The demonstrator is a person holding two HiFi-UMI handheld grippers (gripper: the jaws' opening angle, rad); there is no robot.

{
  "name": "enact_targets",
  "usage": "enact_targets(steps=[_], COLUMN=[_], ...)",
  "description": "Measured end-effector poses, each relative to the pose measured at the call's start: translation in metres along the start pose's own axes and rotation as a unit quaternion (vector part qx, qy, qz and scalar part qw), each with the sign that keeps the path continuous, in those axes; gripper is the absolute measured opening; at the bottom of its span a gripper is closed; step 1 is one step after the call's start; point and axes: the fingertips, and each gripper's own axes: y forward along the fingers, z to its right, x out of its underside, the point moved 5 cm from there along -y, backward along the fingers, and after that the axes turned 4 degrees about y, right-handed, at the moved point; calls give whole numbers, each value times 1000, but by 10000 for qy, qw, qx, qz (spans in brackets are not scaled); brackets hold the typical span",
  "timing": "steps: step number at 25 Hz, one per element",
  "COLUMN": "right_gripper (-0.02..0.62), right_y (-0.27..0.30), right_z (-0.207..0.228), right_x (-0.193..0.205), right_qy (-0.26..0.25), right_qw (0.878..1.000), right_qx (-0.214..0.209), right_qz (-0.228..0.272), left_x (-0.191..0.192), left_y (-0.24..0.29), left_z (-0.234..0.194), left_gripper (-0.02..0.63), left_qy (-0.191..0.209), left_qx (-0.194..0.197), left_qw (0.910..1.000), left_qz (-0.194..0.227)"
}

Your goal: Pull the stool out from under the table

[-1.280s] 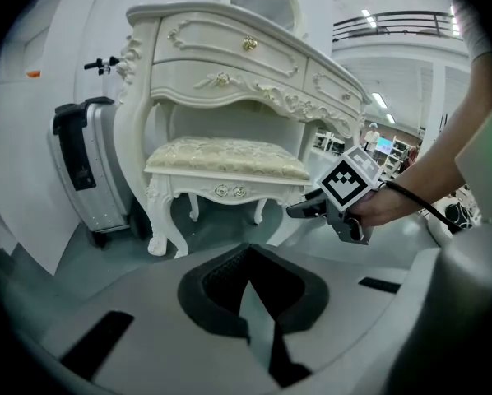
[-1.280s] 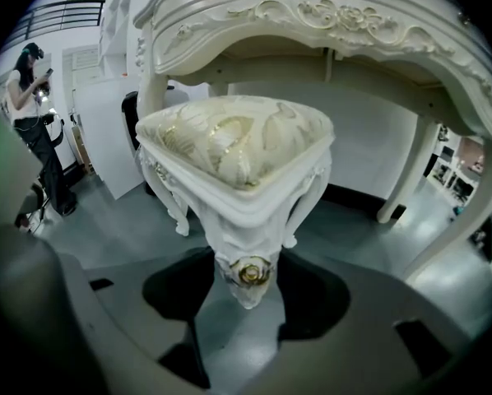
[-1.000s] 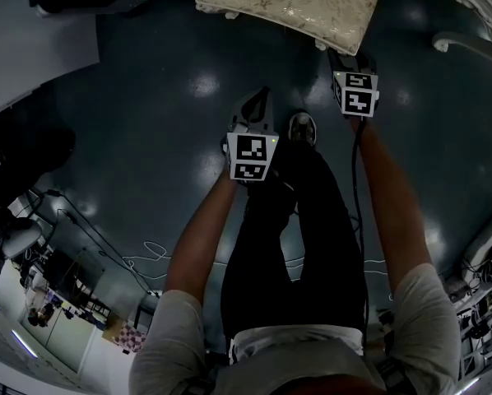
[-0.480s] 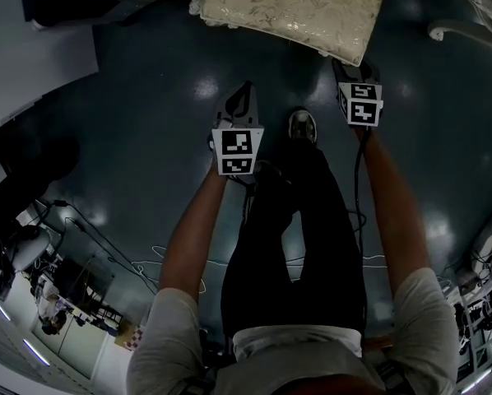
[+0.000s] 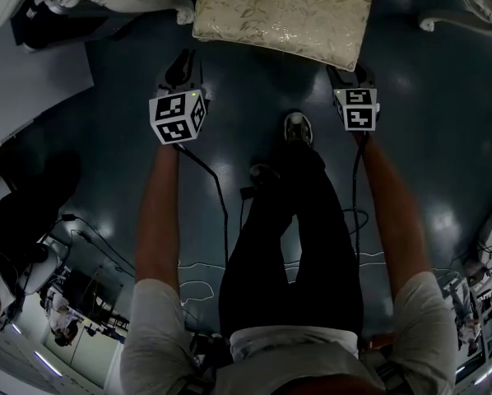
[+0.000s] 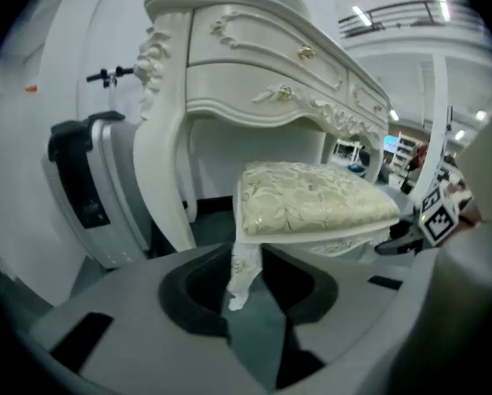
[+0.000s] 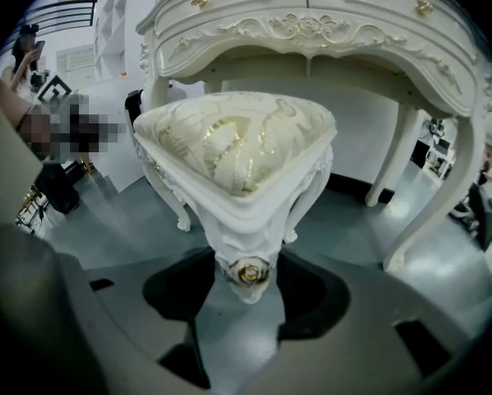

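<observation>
The stool (image 5: 283, 11) has a cream patterned cushion and white carved legs, and stands partly under the white table (image 6: 254, 64). My right gripper (image 5: 350, 74) is at the stool's near right corner. In the right gripper view the corner with its gold rosette (image 7: 248, 271) sits between the jaws, and the right gripper (image 7: 248, 290) is shut on it. My left gripper (image 5: 180, 62) hovers just short of the stool's near left corner. Its jaws are opening by a narrow gap, and the stool's leg (image 6: 244, 270) shows beyond them, not between them.
White curved table legs (image 7: 431, 196) stand behind and to the right of the stool (image 7: 238, 138). A grey and black machine (image 6: 90, 188) stands left of the table. The person's shoe (image 5: 298, 127) is on the dark floor between both grippers. Cables (image 5: 188, 266) lie on the floor behind.
My left gripper has moved forward and to the left, up to the stool's near left corner. The right gripper has stayed on the right corner.
</observation>
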Motion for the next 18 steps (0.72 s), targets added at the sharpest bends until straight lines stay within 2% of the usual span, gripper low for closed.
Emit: enact_targets(steps=[1, 2, 6, 8, 9, 11, 13, 17, 18], right_gripper=[249, 249, 249, 249, 249, 249, 249, 249, 249], right_y=[-1, -1, -2, -2, -2, -2, -2, 1, 1], right_z=[0, 0, 0, 0, 0, 1, 1, 2, 3], right_x=[0, 0, -1, 0, 0, -1, -1, 0, 0], right_qy=[-5, -16, -11, -11, -17, -17, 2, -63, -107], right_qw=[10000, 10000, 10000, 10000, 10000, 10000, 10000, 9999, 9999], right_qx=[-5, -12, -26, -30, -27, -14, -16, -4, -1], right_qz=[-11, -21, -22, -7, 5, 23, -1, -95, -109], left_x=[-4, -7, -16, -15, -14, -13, -13, -11, -10], left_y=[6, 11, 33, 40, 41, 41, 39, 33, 31], left_z=[-5, -8, -11, -9, -9, -8, -6, -6, -5], left_gripper=[173, 264, 268, 267, 267, 267, 263, 236, 200], left_qy=[-253, -536, -1533, -2009, -2147, -2169, -2028, -1491, -1304], left_qx=[307, 625, 1538, 1771, 1780, 1638, 1551, 1383, 1260], left_qw=[9992, 9965, 9759, 9630, 9599, 9622, 9668, 9790, 9833], left_qz=[-58, -113, -218, -293, -286, -150, -44, -139, -163])
